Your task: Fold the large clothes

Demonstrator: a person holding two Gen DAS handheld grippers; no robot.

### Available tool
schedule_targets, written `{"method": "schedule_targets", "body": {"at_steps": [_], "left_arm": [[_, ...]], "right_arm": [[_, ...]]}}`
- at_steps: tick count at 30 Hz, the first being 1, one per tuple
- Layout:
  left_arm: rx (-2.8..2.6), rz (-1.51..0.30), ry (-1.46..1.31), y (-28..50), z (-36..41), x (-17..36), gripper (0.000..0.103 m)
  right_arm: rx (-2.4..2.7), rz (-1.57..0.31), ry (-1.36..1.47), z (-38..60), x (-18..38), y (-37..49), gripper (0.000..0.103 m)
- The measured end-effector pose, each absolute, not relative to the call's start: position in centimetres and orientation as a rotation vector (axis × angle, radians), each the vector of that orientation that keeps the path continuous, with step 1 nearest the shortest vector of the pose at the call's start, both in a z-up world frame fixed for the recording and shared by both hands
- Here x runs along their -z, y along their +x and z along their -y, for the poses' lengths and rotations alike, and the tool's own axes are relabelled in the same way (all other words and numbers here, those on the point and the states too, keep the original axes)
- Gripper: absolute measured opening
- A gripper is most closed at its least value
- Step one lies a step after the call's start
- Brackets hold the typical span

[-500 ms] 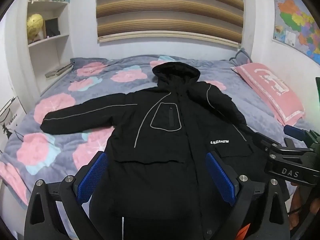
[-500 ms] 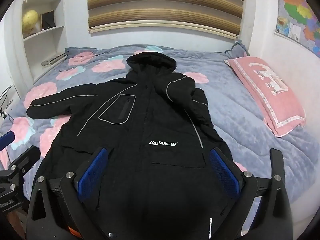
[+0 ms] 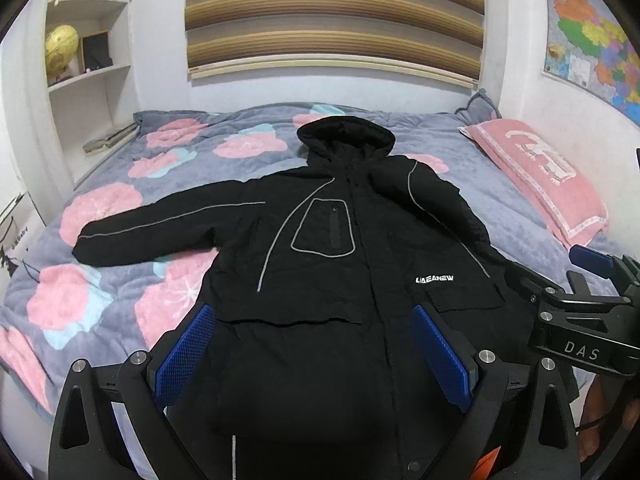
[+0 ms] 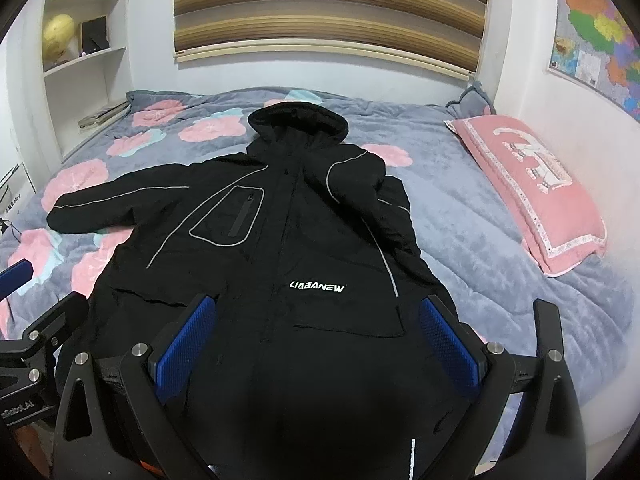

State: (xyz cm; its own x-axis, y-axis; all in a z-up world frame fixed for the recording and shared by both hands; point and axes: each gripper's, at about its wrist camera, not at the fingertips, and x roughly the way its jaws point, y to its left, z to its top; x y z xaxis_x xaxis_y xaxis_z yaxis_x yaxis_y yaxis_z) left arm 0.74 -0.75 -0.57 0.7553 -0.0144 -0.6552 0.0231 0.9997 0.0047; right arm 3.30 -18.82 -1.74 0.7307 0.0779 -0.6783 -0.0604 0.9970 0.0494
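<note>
A black hooded jacket lies front-up on a bed with a grey floral quilt, hood toward the striped window blind. One sleeve stretches flat to the viewer's left; the other lies tucked against the body, likely spread this way for folding. Both tongs, the left gripper and the right gripper, hover above the hem with jaws spread wide, gripping nothing (folding appears not yet begun). A pink pillow rests at the right.
</note>
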Motion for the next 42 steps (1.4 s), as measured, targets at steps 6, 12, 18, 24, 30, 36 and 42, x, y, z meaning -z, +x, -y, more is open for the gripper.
{"method": "schedule_targets", "body": {"at_steps": [6, 12, 18, 24, 30, 36, 42], "left_arm": [[0.005, -0.711, 0.020, 0.9, 0.5, 0.8, 0.099], [0.001, -0.733, -0.073, 1.5, -0.8, 1.3, 0.099], [-0.008, -0.758, -0.075, 1.7, -0.6, 1.5, 0.099], [0.019, -0.708, -0.073, 2.5, 0.2, 2.1, 0.099], [0.031, -0.725, -0.061, 4.7, 0.8, 2.9, 0.099], [0.027, -0.710, -0.067, 8.9, 1.1, 2.9, 0.099], [0.025, -0.637, -0.133, 16.4, 1.9, 4.0, 0.099]], "right_arm": [[-0.066, -0.742, -0.001, 18.2, 1.8, 2.9, 0.102], [-0.060, -0.761, -0.005, 18.0, 2.0, 3.3, 0.102], [-0.022, -0.767, -0.003, 18.6, 2.6, 3.8, 0.102], [-0.012, -0.796, 0.005, 19.3, 3.5, 4.8, 0.102], [-0.026, -0.814, 0.008, 19.7, 4.6, 6.6, 0.102], [-0.114, -0.802, 0.102, 23.1, 4.4, 11.4, 0.102], [-0.160, -0.745, 0.188, 27.5, 4.0, 20.6, 0.091]]}}
